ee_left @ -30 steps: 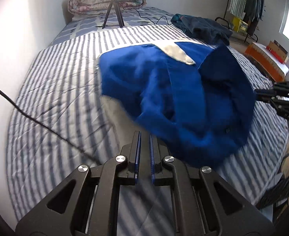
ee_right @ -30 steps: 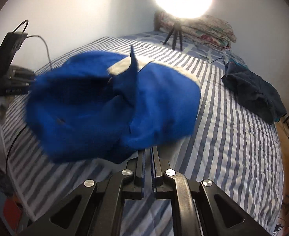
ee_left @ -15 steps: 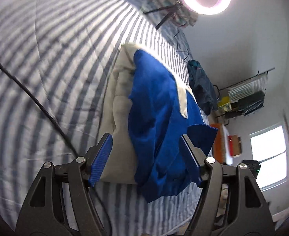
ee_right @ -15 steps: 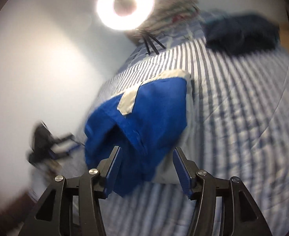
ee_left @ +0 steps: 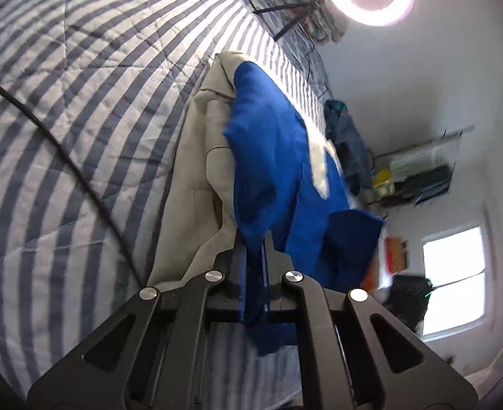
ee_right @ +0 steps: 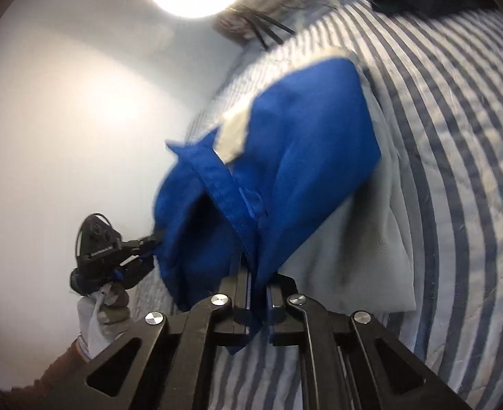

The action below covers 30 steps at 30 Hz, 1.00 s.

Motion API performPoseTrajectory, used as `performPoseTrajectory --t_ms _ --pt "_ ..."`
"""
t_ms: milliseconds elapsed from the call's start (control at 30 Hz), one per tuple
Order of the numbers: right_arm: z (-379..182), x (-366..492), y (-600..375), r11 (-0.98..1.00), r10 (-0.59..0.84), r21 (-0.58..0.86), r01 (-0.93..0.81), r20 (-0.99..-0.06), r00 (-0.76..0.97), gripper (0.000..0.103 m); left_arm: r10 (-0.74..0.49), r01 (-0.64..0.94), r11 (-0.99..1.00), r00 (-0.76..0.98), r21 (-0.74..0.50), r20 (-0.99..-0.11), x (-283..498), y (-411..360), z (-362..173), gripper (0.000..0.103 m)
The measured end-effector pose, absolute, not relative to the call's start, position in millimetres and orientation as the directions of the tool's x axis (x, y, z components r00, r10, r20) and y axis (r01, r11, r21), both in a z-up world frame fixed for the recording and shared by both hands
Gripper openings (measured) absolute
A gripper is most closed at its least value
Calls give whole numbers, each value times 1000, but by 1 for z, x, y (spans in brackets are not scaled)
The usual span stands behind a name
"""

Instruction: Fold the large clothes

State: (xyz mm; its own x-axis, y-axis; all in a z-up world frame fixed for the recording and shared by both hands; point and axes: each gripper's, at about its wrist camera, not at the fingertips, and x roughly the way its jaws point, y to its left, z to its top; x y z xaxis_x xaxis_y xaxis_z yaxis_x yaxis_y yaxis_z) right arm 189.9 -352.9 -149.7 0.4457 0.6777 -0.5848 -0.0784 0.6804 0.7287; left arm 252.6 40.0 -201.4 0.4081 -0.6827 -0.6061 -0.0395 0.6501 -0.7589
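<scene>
The blue garment (ee_left: 268, 157) is a large royal-blue piece with a pale cream lining (ee_left: 196, 177) and a cream patch (ee_right: 234, 133) near its upper edge. It lies partly bunched on the striped bed (ee_left: 80, 102), the lining spread flat beneath and toward nine o'clock in the left wrist view, toward three o'clock in the right wrist view. The blue layer is folded over it, rumpled, with one corner sticking up. Two edges of blue cloth are lifted off the bed, each pinched at six o'clock in its own view.
</scene>
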Motion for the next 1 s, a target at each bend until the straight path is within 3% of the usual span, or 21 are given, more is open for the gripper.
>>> performPoseTrajectory --t_ms 67,133,200,267,300,333,500,533,567,600,633,733,900,967,1000 --pt "-153 187 -359 669 686 740 -69 -580 439 3 -683 -57 653 387 -755 -620 250 41 -215 5" --pt "-165 187 -359 719 646 694 -36 -648 404 4 -698 -74 630 381 -773 -606 251 43 -221 7" --pt "-169 187 -357 768 603 639 -32 -706 372 10 -707 -84 624 363 -777 -607 252 46 -216 17" --pt "-157 183 -355 812 555 579 -66 -734 391 19 -707 -63 620 389 -782 -591 254 53 -205 48" --pt "-148 181 -353 844 514 530 -85 -754 409 26 -694 -66 622 416 -780 -588 256 59 -200 55" --pt "-139 178 -353 858 495 502 -105 -757 427 27 -691 -74 610 438 -789 -575 259 64 -197 59" --pt "-106 172 -339 891 452 404 -207 -745 491 36 -733 -112 529 439 -841 -519 285 70 -200 59" --pt "-102 171 -332 896 445 379 -233 -750 490 37 -741 -102 530 428 -842 -518 288 66 -200 55" --pt "-100 171 -330 895 445 366 -255 -753 484 40 -741 -82 542 422 -836 -522 291 62 -197 27" --pt "-100 172 -325 896 442 350 -274 -757 480 45 -726 -65 574 420 -816 -544 290 58 -193 12" --pt "-101 173 -322 897 439 337 -287 -763 475 47 -702 -47 616 421 -787 -575 289 55 -189 3" --pt "-107 183 -312 910 401 284 -303 -790 464 47 -552 -28 775 455 -631 -698 288 45 -175 3" --pt "-106 193 -302 909 377 227 -351 -809 452 47 -415 21 880 520 -474 -747 274 23 -147 6" --pt "-106 202 -296 908 353 188 -374 -824 443 37 -385 35 898 543 -438 -746 270 13 -141 10" --pt "-108 205 -296 914 336 176 -366 -833 438 24 -358 46 914 557 -403 -749 268 8 -137 10"
